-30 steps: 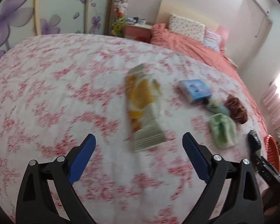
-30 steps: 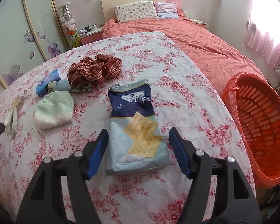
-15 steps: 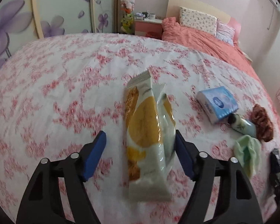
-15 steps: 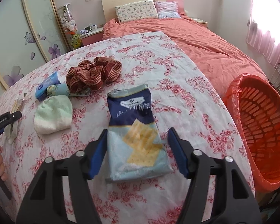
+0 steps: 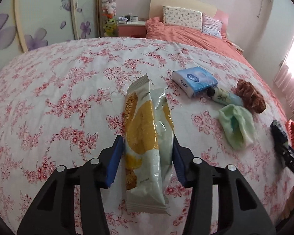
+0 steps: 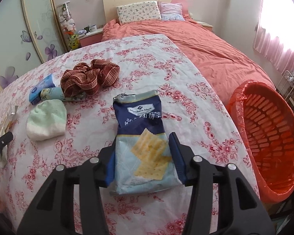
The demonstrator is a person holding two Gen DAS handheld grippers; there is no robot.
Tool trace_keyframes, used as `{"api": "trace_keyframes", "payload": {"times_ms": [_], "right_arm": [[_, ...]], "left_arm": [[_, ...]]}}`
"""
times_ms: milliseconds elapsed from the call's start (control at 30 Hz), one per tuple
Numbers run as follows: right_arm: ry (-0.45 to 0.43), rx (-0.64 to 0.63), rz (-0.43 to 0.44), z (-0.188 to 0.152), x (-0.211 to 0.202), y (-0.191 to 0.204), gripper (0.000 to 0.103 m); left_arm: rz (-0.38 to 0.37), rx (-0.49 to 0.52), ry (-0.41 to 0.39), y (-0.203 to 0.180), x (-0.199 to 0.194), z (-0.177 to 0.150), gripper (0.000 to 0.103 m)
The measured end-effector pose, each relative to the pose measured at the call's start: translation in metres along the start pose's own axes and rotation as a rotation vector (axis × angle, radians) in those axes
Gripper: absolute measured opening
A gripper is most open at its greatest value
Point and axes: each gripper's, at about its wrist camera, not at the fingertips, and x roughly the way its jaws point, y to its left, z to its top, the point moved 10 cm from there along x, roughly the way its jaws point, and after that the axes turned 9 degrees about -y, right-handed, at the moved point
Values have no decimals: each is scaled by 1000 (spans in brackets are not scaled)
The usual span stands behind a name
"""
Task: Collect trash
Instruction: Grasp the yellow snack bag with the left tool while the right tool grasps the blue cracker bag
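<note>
Trash grab underway: left tongs [image 5: 148,161] were closing around the yellow-white snack wrapper [image 5: 147,143], right tongs [image 6: 145,159] around the blue cracker bag [image 6: 144,143]; next, the orange basket [image 6: 268,137].

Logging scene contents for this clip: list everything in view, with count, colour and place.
Snack wrapper: 1, white and yellow, between left jaws.
Cracker bag: 1, blue, between right jaws.
Tissue pack: 1, blue, behind the wrapper.
Tube: 1, pale blue-green, beside tissues.
Scrunchie: 1, brown striped, beyond the bag.
Cloth: 1, pale green, left of the bag.
Basket: 1, orange, right of the floral sheet.
Bed: 1, salmon, behind.
Pillows: 2, at headboard.
Left gripper: closing, pads at the wrapper's edges.
Right gripper: closing, pads against the bag's sides.
</note>
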Motion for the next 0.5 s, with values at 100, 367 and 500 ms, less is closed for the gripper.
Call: {"api": "trace_keyframes", "payload": {"times_ms": [100, 367, 500], "right_arm": [[1, -1, -1, -1, 0, 1, 50], [4, -9, 2, -2, 1, 3, 53], [6, -10, 2, -2, 1, 4, 56]], "left_arm": [[19, 5, 0, -1, 1, 0, 49], [20, -3, -1, -1, 3, 1, 49], [21, -2, -1, -1, 4, 1, 49]]}}
